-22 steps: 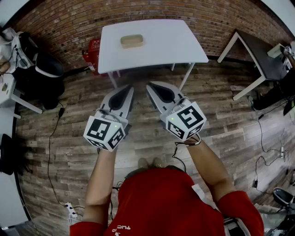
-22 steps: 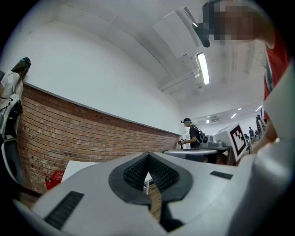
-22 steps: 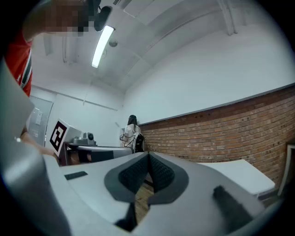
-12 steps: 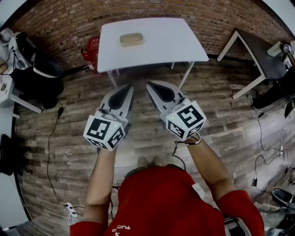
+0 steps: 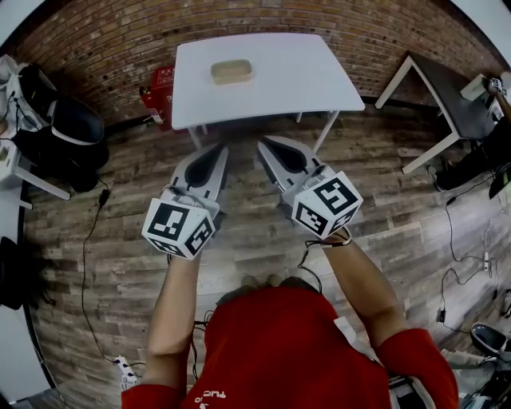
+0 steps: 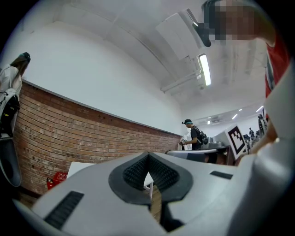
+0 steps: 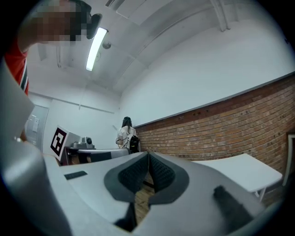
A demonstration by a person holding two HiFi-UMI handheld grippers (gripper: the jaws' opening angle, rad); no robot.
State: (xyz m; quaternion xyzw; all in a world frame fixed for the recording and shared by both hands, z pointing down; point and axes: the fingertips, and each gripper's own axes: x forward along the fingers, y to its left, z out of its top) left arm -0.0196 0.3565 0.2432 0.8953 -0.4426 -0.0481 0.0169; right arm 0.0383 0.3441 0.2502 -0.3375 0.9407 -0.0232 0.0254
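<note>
Wood-plank floor (image 5: pixel 120 208) runs under everything, and the white table (image 5: pixel 295 80) against the brick wall (image 5: pixel 160 24) serves as the landmark. The left gripper (image 5: pixel 217 149) and the right gripper (image 5: pixel 265 143) hang in the air side by side over the floor, on the near side of the white table. Their tips point toward its front edge and are short of it, and the marker cubes sit at the ends toward the person. In the left gripper view the ribbed dark pads (image 6: pixel 138 169) meet at the tip with nothing between them. The right gripper view shows the same, its pads (image 7: pixel 159 170) pressed together and bare. Neither tool touches the table or anything else. A tan block (image 5: pixel 232 72) lies on the white table, toward its far side and left of its middle, well apart from both grippers. Just left of the table, against the wall, stands a red object (image 5: pixel 162 88); what it is cannot be made out. Farther left of the table sit dark bags (image 5: pixel 72 128), and a cable (image 5: pixel 92 240) trails across the floor in front of them. Well to the right of the table stands a dark table (image 5: pixel 447 96) on white legs. The person's red shirt (image 5: pixel 279 351) fills the space nearest the camera, behind the grippers.
</note>
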